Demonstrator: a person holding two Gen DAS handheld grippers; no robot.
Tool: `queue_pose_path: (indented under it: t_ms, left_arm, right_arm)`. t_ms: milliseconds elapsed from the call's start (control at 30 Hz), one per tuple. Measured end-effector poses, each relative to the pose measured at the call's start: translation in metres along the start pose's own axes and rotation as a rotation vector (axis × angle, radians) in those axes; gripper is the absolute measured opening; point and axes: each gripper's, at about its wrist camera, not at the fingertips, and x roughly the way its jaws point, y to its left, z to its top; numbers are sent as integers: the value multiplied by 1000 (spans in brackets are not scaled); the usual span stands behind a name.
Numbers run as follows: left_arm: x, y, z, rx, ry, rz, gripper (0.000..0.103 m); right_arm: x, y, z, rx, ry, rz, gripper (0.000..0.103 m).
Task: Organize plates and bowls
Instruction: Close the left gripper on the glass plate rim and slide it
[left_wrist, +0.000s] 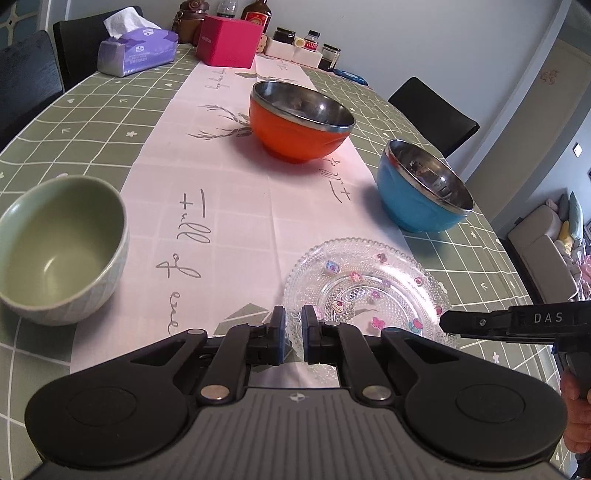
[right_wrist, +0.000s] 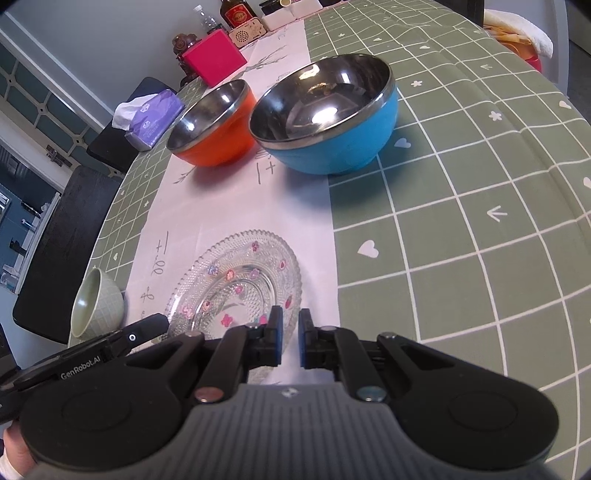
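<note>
The glass plate (left_wrist: 369, 291) lies flat on the white runner (left_wrist: 229, 206) of the table (left_wrist: 74, 122). The left gripper (left_wrist: 293, 334) pinches the plate's near rim. The right gripper (right_wrist: 290, 338) pinches the rim too, on the plate's other side. Both are clenched on it. The blue bowl (left_wrist: 421, 188) stands just behind the plate. The orange bowl (left_wrist: 299, 122) stands farther back. The green bowl (left_wrist: 62, 251) stands well to the left of the plate.

both wrist views low, angled down, sharing glass plate (left_wrist: 369, 291)
</note>
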Motion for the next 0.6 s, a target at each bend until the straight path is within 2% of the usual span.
queue_pose_path:
  t_ms: [133,267,300,533,600]
  left_arm:
    - [0,5,1,-30,3,-33,10]
    - [7,8,-4,-39,24,-25,28]
    - [8,10,-5,-40,11,-29,29]
    - [11,8,-5,-30,10,-76,27]
    - [11,3,-7,-10,0,-62,21]
  right_arm:
    - [6,-4,-1,13,16,-6,5]
    - [8,-7,-1,23,23,9,10]
    - [8,-6,-1,22,22,8,10]
    - [11,-8,-2,35,39,18,11]
    - [11,-7,-2,30,37,16,11]
